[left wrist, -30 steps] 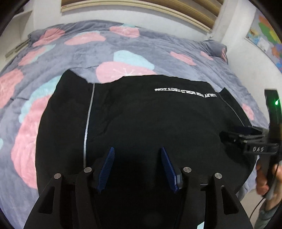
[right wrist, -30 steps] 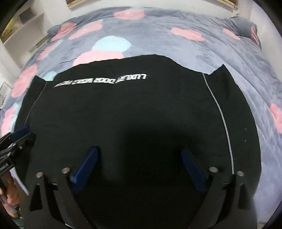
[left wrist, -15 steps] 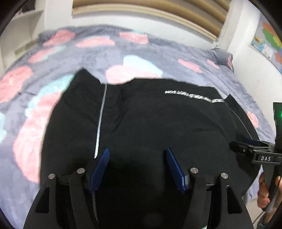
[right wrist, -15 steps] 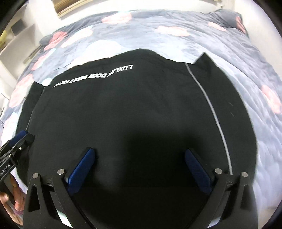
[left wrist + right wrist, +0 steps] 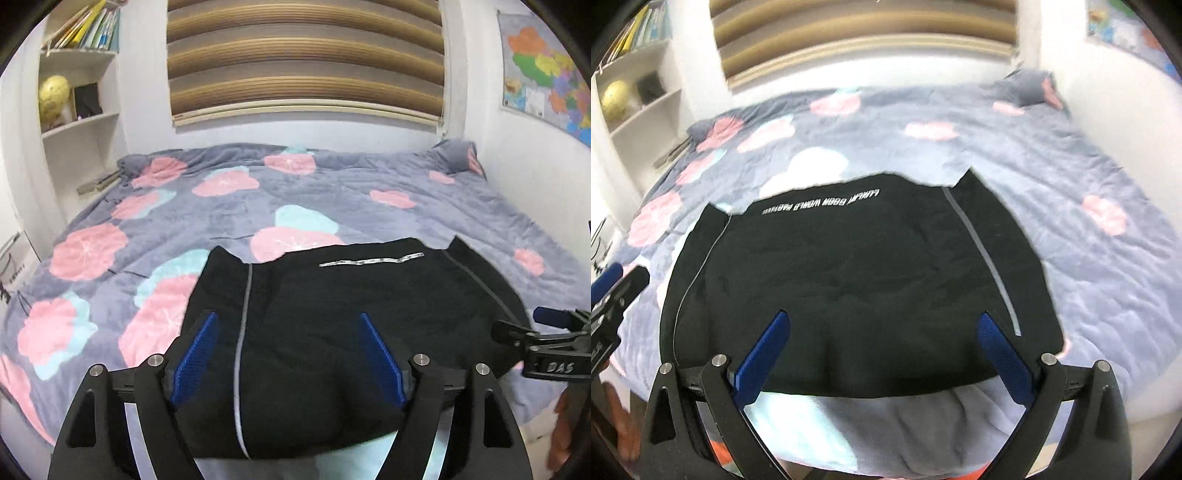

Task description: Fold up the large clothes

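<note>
A black garment (image 5: 332, 325) with a grey side stripe and white lettering lies folded flat at the near edge of the bed; it also shows in the right wrist view (image 5: 857, 280). My left gripper (image 5: 286, 317) is open and empty, held above the garment's near left part. My right gripper (image 5: 882, 317) is open and empty, held above the garment's near edge. The right gripper also shows at the right edge of the left wrist view (image 5: 550, 332). The left gripper's tip shows at the left edge of the right wrist view (image 5: 613, 284).
The bed has a grey quilt (image 5: 332, 199) with pink and blue flowers. A white shelf unit (image 5: 74, 122) with books and a yellow globe stands at the left. A window blind (image 5: 303, 55) is behind the bed. A map (image 5: 543, 74) hangs on the right wall.
Both grippers have pulled back and up from the garment, so more of the bed and room shows. Both stay open and empty. The garment has not moved.
</note>
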Motion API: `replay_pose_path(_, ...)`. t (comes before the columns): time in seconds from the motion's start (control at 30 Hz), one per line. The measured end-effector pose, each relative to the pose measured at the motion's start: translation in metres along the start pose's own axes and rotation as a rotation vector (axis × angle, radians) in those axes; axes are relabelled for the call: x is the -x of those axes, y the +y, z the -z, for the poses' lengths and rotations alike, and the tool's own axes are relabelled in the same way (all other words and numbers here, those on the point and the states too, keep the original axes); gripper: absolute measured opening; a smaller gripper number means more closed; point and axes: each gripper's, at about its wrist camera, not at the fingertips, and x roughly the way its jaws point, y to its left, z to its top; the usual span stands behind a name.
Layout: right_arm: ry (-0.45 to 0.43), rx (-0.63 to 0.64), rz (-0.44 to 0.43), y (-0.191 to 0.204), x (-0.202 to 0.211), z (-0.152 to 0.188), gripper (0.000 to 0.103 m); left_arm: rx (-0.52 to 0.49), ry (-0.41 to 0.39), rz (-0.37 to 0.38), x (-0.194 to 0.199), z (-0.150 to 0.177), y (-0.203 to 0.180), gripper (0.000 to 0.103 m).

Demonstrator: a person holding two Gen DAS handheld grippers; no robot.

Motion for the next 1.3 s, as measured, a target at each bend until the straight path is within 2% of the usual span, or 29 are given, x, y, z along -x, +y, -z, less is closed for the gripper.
replay_pose_path(0.07, -0.026, -0.029, 0.020, 0.000, 0.008, 0.007, 0.103, 0.029, 0.002, 0.042, 0.008, 0.002, -0.002, 0.079)
replay_pose_path(0.13, -0.036, -0.037, 0.022, 0.003, 0.012, 0.012, 0.103, 0.039, -0.005, 0.052, 0.015, 0.007, -0.005, 0.079)
replay_pose_path(0.33, -0.087, 0.022, 0.056, 0.020, 0.021, 0.012, 0.103, 0.001, -0.027, -0.009, 0.024, 0.015, -0.013, 0.079)
replay_pose_path(0.43, -0.090, 0.046, 0.035, 0.026, 0.025, 0.013, 0.103, 0.021, -0.029, -0.015, 0.026, 0.017, -0.009, 0.079)
replay_pose_path(0.53, -0.102, 0.066, 0.049, 0.031, 0.027, 0.015, 0.103, 0.050, -0.018, 0.000, 0.024, 0.019, -0.003, 0.079)
replay_pose_path(0.97, -0.096, 0.078, 0.032, 0.048, 0.022, 0.016, 0.103, 0.079, 0.027, -0.019, 0.010, 0.026, 0.007, 0.079)
replay_pose_path(1.3, -0.078, 0.077, 0.018, 0.050, 0.014, 0.010, 0.103, 0.076, 0.030, -0.017, 0.003, 0.024, 0.011, 0.079)
